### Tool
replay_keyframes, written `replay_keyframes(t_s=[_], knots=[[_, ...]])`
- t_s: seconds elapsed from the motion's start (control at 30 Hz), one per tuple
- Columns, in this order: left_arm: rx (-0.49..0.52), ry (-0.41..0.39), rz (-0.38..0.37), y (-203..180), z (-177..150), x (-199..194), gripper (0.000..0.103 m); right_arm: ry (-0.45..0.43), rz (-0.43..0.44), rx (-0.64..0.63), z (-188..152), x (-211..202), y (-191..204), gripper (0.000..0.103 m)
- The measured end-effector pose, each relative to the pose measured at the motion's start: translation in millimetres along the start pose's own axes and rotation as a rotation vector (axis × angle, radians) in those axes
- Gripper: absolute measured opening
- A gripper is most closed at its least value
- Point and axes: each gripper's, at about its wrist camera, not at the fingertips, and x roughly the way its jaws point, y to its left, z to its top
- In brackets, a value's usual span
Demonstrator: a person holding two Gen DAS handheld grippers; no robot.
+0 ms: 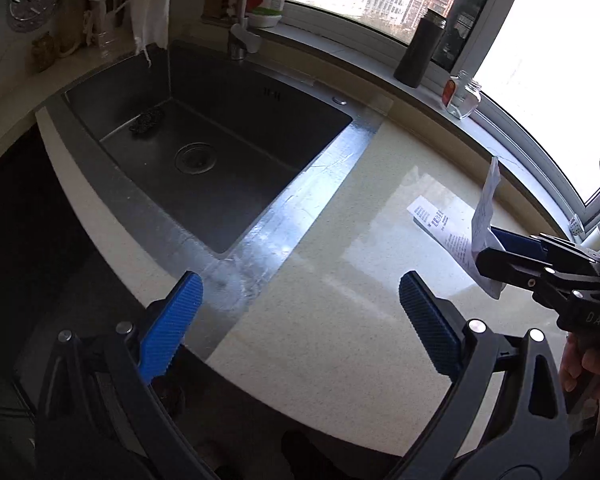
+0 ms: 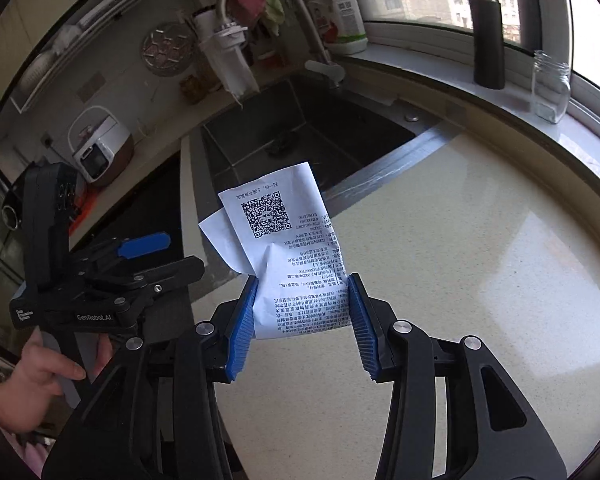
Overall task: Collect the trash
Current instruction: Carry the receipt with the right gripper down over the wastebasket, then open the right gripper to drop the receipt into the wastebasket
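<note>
A white printed paper slip with a QR code (image 2: 288, 248) stands up between the blue pads of my right gripper (image 2: 302, 304), which is shut on it above the beige counter. In the left wrist view the same slip (image 1: 485, 212) rises from the right gripper (image 1: 496, 246) at the far right. A second printed paper (image 1: 440, 224) lies flat on the counter beside it. My left gripper (image 1: 300, 300) is open and empty over the counter's front edge, next to the sink. It also shows in the right wrist view (image 2: 172, 252) at the left.
A dark steel sink (image 1: 204, 92) with a faucet (image 1: 242, 40) fills the left of the counter (image 1: 340, 300). A black flask (image 1: 420, 48) and a glass jar (image 1: 464, 94) stand on the window sill. A rice cooker (image 2: 100, 148) sits far left.
</note>
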Motion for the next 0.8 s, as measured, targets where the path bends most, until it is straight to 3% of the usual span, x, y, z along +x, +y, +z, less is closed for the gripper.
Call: replay_keyframes(t_s=[0.2, 0.4, 0.57, 0.8], knots=[[-0.183, 0.003, 0.158, 139.4, -57.3, -57.2, 0.096, 0.112, 0.150, -0.155, 10.2, 98.7, 143.6, 0.045], [-0.356, 0.075, 0.261, 275.7, -147.3, -78.1, 0.096, 0.296, 0.263, -0.227, -32.5, 219.3, 267.9, 0.045], [-0.402, 0.135, 0.342, 346.8, -216.9, -57.4, 0.096, 0.483, 0.265, -0.185, -92.1, 333.0, 317.0, 0.045], [-0.441, 0.194, 0.359, 407.6, -296.0, 16.1, 0.096, 0.684, 0.183, -0.175, -160.4, 458.4, 332.2, 0.045]])
